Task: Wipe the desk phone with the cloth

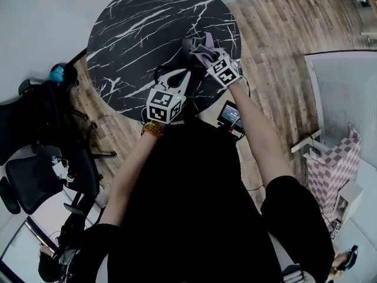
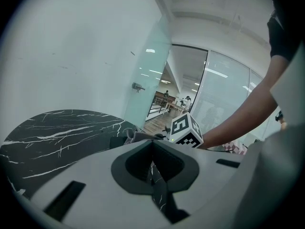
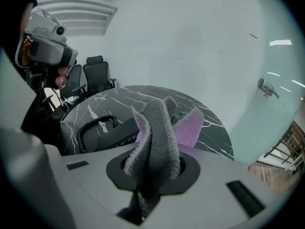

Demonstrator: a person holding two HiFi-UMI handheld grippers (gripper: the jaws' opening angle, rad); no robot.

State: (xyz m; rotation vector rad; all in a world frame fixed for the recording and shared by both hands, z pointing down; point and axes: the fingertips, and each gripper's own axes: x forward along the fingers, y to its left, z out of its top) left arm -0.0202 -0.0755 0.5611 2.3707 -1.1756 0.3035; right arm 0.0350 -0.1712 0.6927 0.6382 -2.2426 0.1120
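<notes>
The black desk phone (image 1: 189, 45) sits at the near right part of the round black marble table (image 1: 141, 22); its coiled cord (image 3: 97, 123) and dark body (image 3: 112, 136) show in the right gripper view. My right gripper (image 1: 204, 53) hovers over the phone, shut on a grey and purple cloth (image 3: 157, 132) that sticks up out of the jaws. The left gripper (image 1: 184, 76) is just left of it above the table's near edge, its jaws closed together with nothing in them (image 2: 152, 146). From the left gripper view I see the right gripper's marker cube (image 2: 186, 130) and the cloth (image 2: 139, 136).
Black office chairs (image 1: 35, 181) stand on the floor at the left. A small screen device (image 1: 231, 115) lies on the wooden floor under the table's near right edge. A pink checkered bag (image 1: 336, 164) and a white partition (image 1: 347, 93) are at the right.
</notes>
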